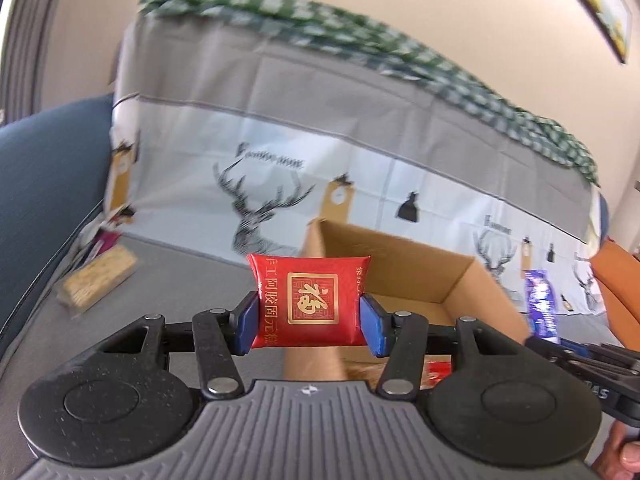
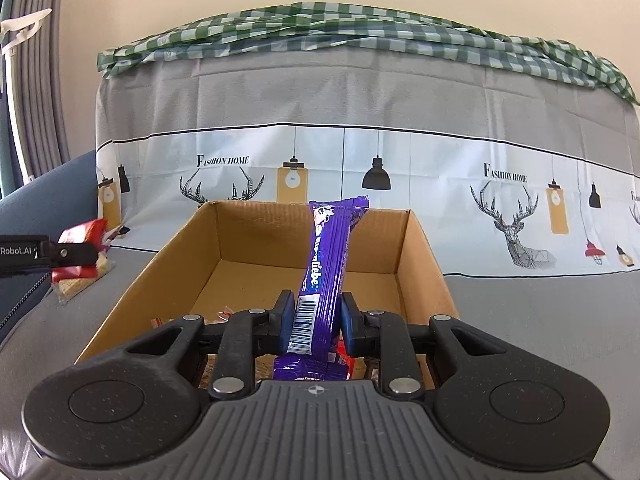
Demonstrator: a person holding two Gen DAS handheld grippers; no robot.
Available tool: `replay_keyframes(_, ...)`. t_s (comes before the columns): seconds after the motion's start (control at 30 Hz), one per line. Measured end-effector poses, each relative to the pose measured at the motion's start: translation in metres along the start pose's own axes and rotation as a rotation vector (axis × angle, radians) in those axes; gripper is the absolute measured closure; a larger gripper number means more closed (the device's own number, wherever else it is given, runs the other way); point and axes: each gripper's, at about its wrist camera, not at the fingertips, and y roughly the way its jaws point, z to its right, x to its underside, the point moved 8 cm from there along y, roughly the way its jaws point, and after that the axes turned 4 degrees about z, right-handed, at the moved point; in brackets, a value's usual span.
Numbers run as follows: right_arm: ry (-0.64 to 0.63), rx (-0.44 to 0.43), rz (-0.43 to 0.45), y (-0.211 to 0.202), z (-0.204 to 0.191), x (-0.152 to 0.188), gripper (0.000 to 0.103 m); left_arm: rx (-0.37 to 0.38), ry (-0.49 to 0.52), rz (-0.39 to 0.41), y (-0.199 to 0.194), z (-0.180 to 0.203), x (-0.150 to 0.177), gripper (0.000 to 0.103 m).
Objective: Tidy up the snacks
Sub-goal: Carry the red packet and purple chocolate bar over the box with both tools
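A: Item one, red packet [image 1: 310, 304]. Description?

B: Small pillow-shaped foil pouch, glossy red, with a gold square seal bearing one large character and gold lettering down its left side. The left gripper [image 1: 308, 318] has it clamped by both side edges between the blue pads [image 1: 247, 320], held up in the air, just ahead of the near-left corner of the cardboard box [image 1: 420, 280].

A: Item two?

B: Purple snack bar [image 2: 326, 276], long and slim, white lettering along its length, barcode panel near the lower end. The right gripper [image 2: 314, 322] pinches it low down with the jaws narrow; the bar leans slightly and stands above the box's near end.

A: Box contents?

B: Open-topped, brown, resting on the grey cover [image 2: 540, 300]. A few wrappers lie at the near end, red and orange scraps, mostly hidden behind the gripper body; I cannot name them.

A: Anything else unclear?

B: The left wrist view is motion-blurred. A tan packet [image 1: 98, 278] lies on the cover to the left, its print unreadable. The bar's lower end is cut off by the gripper housing, and its brand lettering is partly creased. A thumb [image 1: 628, 456] shows at the lower right edge, cropped.
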Motion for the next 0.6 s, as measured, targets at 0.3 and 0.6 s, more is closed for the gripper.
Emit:
replay_keyframes(0.3,-0.011,0.007,0.002,0.001,0.002,-0.001,0.078,0.104,0.052,0.069,-0.01,0.041,-0.006,0.046)
replay_keyframes(0.6,-0.031,0.019,0.006,0.003,-0.002,-0.001,0.078,0.167,0.065,0.069,-0.011,0.063,-0.001,0.046)
